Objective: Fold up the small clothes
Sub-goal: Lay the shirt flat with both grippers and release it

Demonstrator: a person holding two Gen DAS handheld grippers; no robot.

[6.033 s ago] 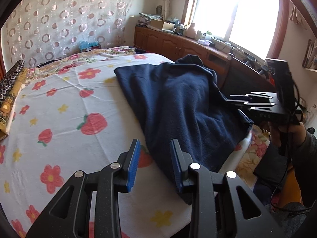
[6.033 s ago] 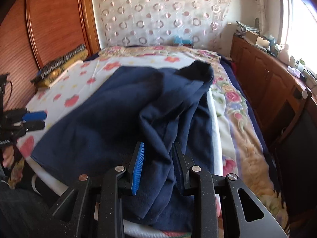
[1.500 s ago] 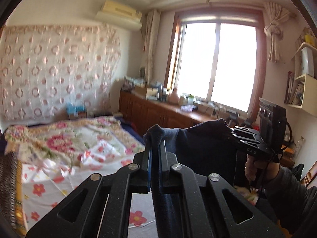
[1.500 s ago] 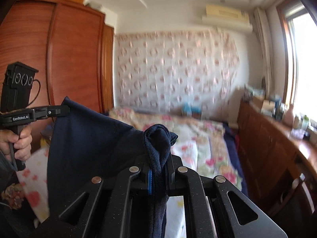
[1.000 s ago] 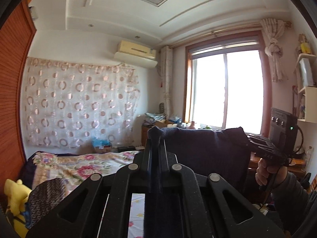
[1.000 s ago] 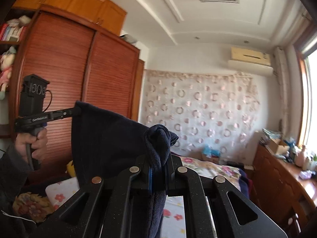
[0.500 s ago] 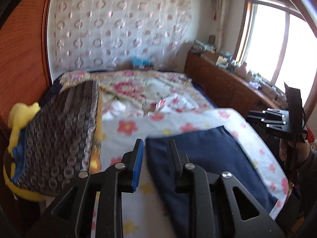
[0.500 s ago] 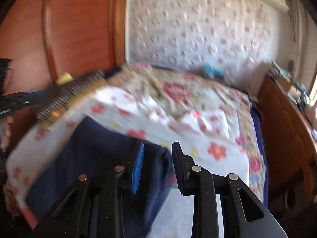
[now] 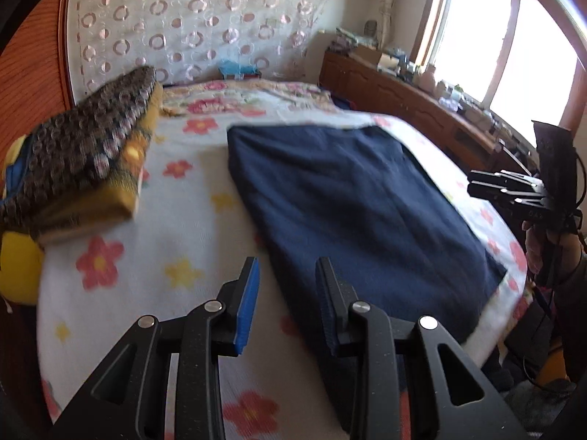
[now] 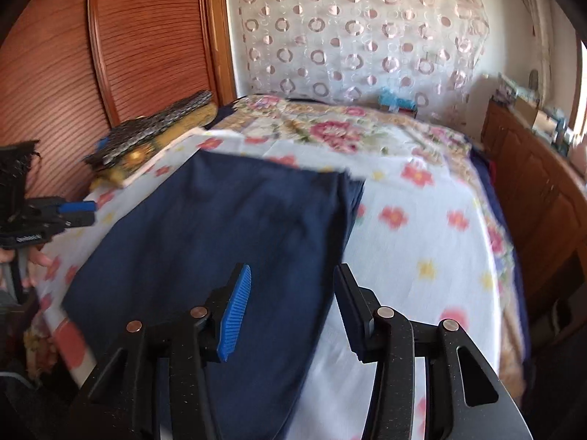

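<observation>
Left wrist view: our left claw (image 9: 287,295) hangs with its jaws apart, nothing in it, over the near edge of the navy garment (image 9: 352,198).
Why flat: we'd guess it's spread on the bed (image 9: 176,227) so the folding can start.
Right wrist view: right claw (image 10: 291,306) also gapes empty above the cloth.
Long axis: runs from us toward the headboard curtain (image 10: 359,33).

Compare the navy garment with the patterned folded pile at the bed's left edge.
The navy garment is plain dark blue; the patterned pile has a dark dotted top over yellow. The navy garment lies spread flat in a thin layer; the patterned pile is stacked thick. The navy garment covers more of the bedsheet. Both rest on it, ungripped.
</observation>
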